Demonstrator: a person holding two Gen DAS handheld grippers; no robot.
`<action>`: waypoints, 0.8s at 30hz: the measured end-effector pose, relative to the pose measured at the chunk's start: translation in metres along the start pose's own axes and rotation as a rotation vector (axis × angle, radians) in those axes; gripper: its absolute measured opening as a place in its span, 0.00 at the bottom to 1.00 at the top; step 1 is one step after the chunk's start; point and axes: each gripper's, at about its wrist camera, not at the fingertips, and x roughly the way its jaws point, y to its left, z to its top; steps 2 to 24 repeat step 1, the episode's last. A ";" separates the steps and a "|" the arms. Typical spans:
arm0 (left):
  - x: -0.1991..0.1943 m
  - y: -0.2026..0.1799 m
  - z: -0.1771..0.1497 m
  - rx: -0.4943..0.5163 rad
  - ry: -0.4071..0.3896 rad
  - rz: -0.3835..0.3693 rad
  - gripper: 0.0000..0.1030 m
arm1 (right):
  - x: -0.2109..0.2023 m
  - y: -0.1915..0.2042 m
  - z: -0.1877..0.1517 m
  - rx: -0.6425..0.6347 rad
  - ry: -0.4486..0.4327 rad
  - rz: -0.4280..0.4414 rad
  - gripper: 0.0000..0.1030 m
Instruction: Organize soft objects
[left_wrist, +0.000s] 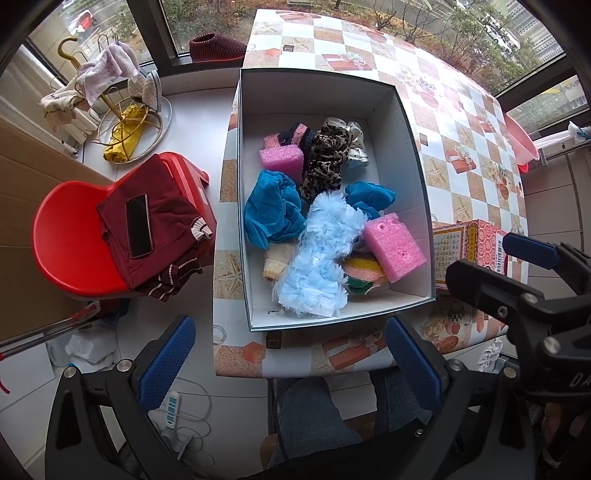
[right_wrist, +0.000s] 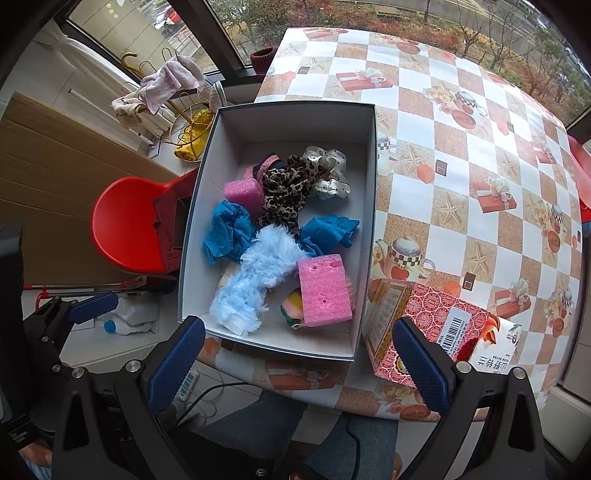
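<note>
A grey-rimmed cardboard box (left_wrist: 413, 155) (right_wrist: 364, 229) on the checkered table holds soft things: a fluffy light-blue duster (left_wrist: 325, 254) (right_wrist: 255, 275), pink sponges (left_wrist: 393, 245) (right_wrist: 323, 293) (left_wrist: 281, 157), blue cloths (left_wrist: 271, 210) (right_wrist: 227, 230), a leopard-print scrunchie (left_wrist: 325, 162) (right_wrist: 286, 194) and a cream dotted scrunchie (right_wrist: 332, 173). My left gripper (left_wrist: 291, 363) hangs open in front of the box's near edge, nothing between its fingers. My right gripper (right_wrist: 299, 363) is also open and empty, above the near rim of the box.
A red patterned carton (right_wrist: 436, 328) (left_wrist: 465, 247) lies right of the box near the table edge. A red chair (left_wrist: 74, 240) with a dark red garment and a phone (left_wrist: 138, 225) stands left. A person's jeans-clad legs (left_wrist: 314, 417) are below. A wire rack (left_wrist: 122, 122) with cloths stands on the floor.
</note>
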 end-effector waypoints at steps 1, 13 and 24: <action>-0.001 0.000 0.000 -0.001 -0.002 0.001 1.00 | 0.000 0.000 0.000 0.000 0.000 0.000 0.99; -0.001 0.000 0.000 -0.001 -0.002 0.001 1.00 | 0.000 0.000 0.000 0.000 0.000 0.000 0.99; -0.001 0.000 0.000 -0.001 -0.002 0.001 1.00 | 0.000 0.000 0.000 0.000 0.000 0.000 0.99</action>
